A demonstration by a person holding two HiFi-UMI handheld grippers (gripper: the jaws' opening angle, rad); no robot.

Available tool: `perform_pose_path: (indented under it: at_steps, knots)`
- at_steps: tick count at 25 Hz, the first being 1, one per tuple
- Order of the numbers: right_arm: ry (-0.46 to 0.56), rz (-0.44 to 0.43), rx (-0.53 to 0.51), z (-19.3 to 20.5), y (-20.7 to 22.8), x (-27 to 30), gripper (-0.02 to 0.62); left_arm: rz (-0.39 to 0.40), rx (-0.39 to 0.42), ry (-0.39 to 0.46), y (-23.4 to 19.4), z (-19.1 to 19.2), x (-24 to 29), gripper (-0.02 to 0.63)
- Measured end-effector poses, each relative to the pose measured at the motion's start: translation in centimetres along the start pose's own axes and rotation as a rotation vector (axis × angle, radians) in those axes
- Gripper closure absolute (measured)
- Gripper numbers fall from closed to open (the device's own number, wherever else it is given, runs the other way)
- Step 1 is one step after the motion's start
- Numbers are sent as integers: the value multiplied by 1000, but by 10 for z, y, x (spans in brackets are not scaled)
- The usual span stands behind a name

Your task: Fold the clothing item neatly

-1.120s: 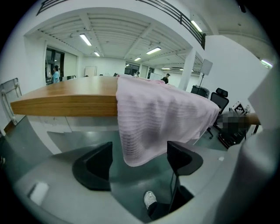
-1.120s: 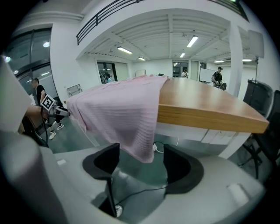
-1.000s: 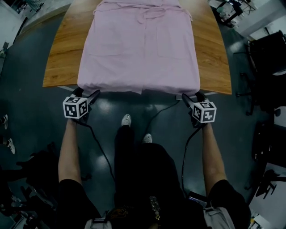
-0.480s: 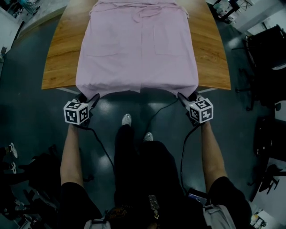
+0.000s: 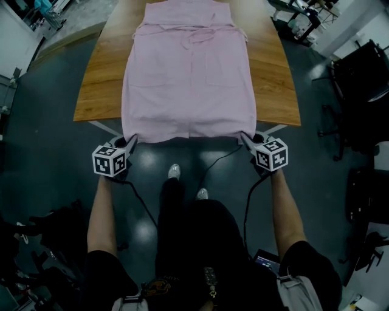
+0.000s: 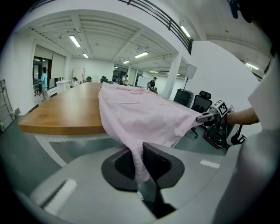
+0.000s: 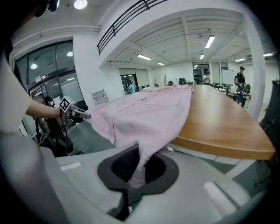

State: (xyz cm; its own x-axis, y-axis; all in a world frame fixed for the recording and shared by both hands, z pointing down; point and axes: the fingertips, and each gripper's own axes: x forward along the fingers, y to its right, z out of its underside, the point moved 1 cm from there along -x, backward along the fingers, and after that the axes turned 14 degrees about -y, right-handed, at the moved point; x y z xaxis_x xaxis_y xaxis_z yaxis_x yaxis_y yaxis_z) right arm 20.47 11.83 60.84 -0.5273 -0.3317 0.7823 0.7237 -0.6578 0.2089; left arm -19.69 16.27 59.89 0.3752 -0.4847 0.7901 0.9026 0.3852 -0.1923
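A pink garment (image 5: 188, 79) lies spread flat along the wooden table (image 5: 97, 79), with its hem at the near edge. My left gripper (image 5: 130, 141) holds the hem's left corner and my right gripper (image 5: 244, 138) holds the right corner, both just off the table's front edge. Both pairs of jaws have just been closing, and cloth is pinched between them. In the left gripper view the pink fabric (image 6: 131, 122) runs down into the shut left gripper (image 6: 142, 175). The right gripper view shows the same, with fabric (image 7: 148, 118) bunched into the shut right gripper (image 7: 134, 175). The hem hangs stretched between the two.
The person's shoes (image 5: 174, 171) stand on the dark floor below the table edge. Cables trail from both grippers. Black office chairs (image 5: 364, 91) stand at the right, and desks with equipment (image 5: 298, 18) at the far right.
Both grippers went from open beside the drooping hem to shut on its corners. They rose slightly, and the hem is lifted and pulled taut off the table edge.
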Motion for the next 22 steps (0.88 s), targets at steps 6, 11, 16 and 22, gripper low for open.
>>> perform_pose_path:
  at_steps: [6, 11, 16, 22]
  knots:
    - [78, -37, -17, -46, 2, -44, 584, -30, -10, 71, 1, -41, -46, 575]
    - [137, -38, -35, -82, 10, -71, 584, -61, -46, 125, -9, -73, -74, 575]
    - [188, -39, -30, -119, 19, -77, 586, -58, -85, 188, -21, -108, -83, 575]
    - [223, -7, -10, -175, 41, -65, 584, -31, -65, 237, -50, -181, -73, 575]
